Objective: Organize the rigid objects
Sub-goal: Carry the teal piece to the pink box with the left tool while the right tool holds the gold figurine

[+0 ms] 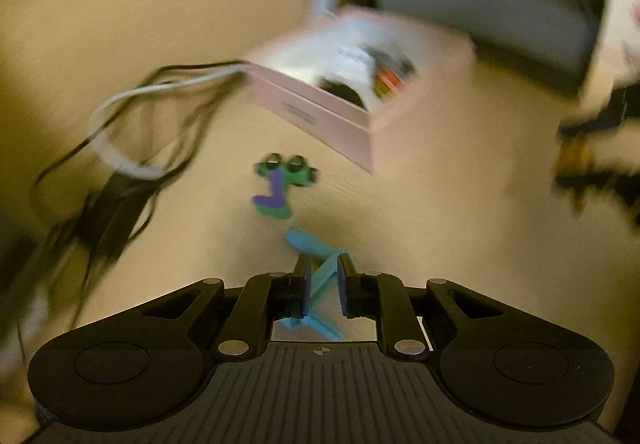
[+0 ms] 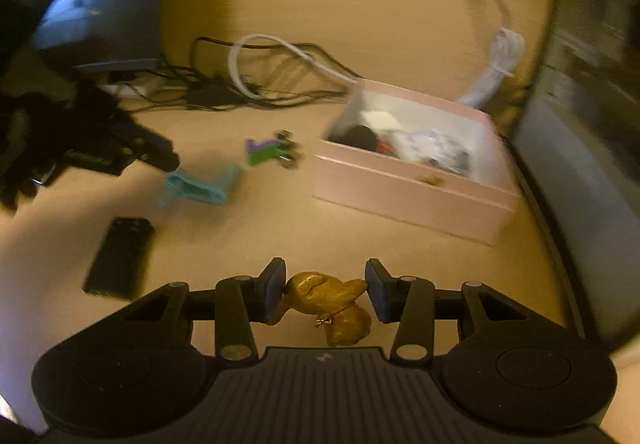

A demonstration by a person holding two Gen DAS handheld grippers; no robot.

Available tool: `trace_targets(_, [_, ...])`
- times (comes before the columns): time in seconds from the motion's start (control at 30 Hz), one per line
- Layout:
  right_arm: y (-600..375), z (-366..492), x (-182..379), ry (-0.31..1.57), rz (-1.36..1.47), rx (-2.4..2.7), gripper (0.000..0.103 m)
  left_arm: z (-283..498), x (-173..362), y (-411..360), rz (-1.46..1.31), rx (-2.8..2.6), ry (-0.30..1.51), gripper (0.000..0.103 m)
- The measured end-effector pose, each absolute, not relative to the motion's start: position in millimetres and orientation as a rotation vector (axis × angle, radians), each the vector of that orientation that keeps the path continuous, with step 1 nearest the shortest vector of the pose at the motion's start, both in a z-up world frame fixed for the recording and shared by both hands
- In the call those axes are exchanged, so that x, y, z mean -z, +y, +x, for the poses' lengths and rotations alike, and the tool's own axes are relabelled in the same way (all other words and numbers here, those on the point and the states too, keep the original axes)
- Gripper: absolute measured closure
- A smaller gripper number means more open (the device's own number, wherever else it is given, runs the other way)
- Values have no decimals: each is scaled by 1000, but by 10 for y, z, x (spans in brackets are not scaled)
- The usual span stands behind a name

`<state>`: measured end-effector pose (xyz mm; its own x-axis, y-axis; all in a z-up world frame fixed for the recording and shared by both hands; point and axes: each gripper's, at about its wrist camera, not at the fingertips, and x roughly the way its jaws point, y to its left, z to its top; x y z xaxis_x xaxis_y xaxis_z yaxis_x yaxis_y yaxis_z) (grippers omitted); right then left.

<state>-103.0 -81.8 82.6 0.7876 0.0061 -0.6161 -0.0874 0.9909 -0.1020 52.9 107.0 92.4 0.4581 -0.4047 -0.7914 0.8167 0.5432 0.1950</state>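
Observation:
In the left wrist view my left gripper (image 1: 324, 264) is shut on a light blue plastic piece (image 1: 308, 240), which runs slantwise between the pads and sticks out in front. From the right wrist view, the left gripper (image 2: 170, 164) comes in from the left with the blue piece (image 2: 200, 184) at its tip, low over the table. My right gripper (image 2: 326, 276) is shut on a small gold figurine (image 2: 324, 296), both pads touching it. A green and purple toy (image 1: 280, 184) (image 2: 266, 152) lies on the table before an open pink box (image 1: 332, 116) (image 2: 400, 200) holding several small items.
A tangle of black and white cables (image 1: 132, 132) (image 2: 260, 76) lies left of the box. A flat black device (image 2: 120, 256) rests on the table at the near left. A dark screen (image 1: 480, 4) stands behind the box. A blurred black and orange shape (image 1: 580, 164) is at the right.

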Motion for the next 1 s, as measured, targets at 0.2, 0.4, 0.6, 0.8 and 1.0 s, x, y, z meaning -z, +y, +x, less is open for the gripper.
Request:
trace_targets(0.2, [-1234, -1269, -802, 688, -52, 91, 59, 763, -681, 848, 761, 875, 884, 80])
trace_targets(0.4, [-1514, -1376, -757, 714, 21, 145, 59, 816, -599, 836, 662, 827, 946, 83])
trace_targets(0.6, [-1609, -1367, -831, 685, 11, 114, 59, 623, -636, 863, 436, 756, 953, 89])
trace_targets(0.8, [-1684, -1309, -986, 656, -18, 61, 59, 100, -771, 876, 239, 716, 904, 91])
trace_targets(1.0, [-1735, -1308, -1088, 634, -38, 22, 59, -307, -1027, 898, 99, 721, 842, 92])
